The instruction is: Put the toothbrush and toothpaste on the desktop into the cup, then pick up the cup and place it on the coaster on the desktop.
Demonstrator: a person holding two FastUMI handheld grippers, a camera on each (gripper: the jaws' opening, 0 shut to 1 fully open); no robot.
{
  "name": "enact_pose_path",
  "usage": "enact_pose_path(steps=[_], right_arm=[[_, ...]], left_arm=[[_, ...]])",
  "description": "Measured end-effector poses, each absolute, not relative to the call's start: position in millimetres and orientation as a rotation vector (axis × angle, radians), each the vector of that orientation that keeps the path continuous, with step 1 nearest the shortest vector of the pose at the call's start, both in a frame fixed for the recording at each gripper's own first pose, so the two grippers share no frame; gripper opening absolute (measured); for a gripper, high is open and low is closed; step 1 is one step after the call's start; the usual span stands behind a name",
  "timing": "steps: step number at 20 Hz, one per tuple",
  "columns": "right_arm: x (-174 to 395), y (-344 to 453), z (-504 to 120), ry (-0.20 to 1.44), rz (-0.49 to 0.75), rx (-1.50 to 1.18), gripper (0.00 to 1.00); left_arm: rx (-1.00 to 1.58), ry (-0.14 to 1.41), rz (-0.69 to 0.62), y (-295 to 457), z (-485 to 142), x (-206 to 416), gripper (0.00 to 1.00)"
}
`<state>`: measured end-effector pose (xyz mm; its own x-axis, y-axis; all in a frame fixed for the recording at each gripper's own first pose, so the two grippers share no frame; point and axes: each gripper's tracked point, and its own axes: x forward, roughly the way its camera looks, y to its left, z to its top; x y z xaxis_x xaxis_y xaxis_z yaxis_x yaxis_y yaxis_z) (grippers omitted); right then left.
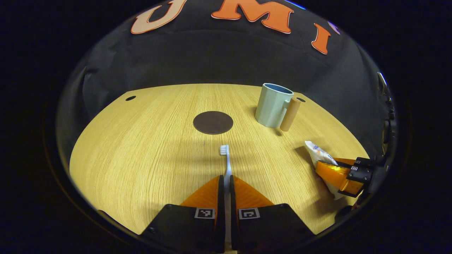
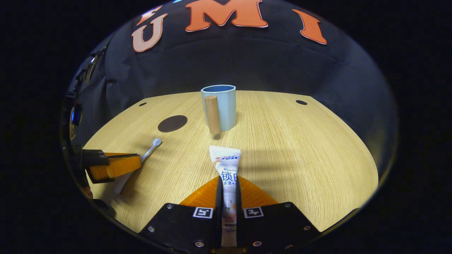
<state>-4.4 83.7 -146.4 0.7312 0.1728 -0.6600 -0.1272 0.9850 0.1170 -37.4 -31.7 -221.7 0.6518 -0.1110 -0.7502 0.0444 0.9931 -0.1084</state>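
In the left gripper view my left gripper [image 1: 226, 178] is shut on a white toothbrush [image 1: 226, 158], whose bristled head points ahead toward a dark round coaster [image 1: 213, 122]. A pale blue cup [image 1: 272, 105] with a wooden handle stands upright to the right of the coaster. In the right gripper view my right gripper [image 2: 229, 180] is shut on a white toothpaste tube [image 2: 226, 165], which sticks out toward the cup [image 2: 221, 106]. The right gripper [image 1: 339, 176] with the tube [image 1: 317, 152] also shows at the right edge of the left gripper view. The left gripper [image 2: 113, 165] with the toothbrush [image 2: 150, 148] appears at the left of the right gripper view.
A light wooden round-looking tabletop [image 1: 141, 141] carries everything, with small dark holes [image 1: 130, 98] near its far edge. The coaster [image 2: 172, 123] lies left of the cup. Black cloth wall stands behind the table.
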Motion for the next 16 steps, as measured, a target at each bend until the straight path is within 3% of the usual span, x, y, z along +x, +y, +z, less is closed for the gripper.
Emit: enact_pose_path(steps=[16], right_arm=[[30.0, 94.6, -76.7, 0.514, 0.207, 0.069, 0.17]], left_arm=[[-0.118, 0.743, -0.066, -14.3, -181.8, -22.9, 0.10]])
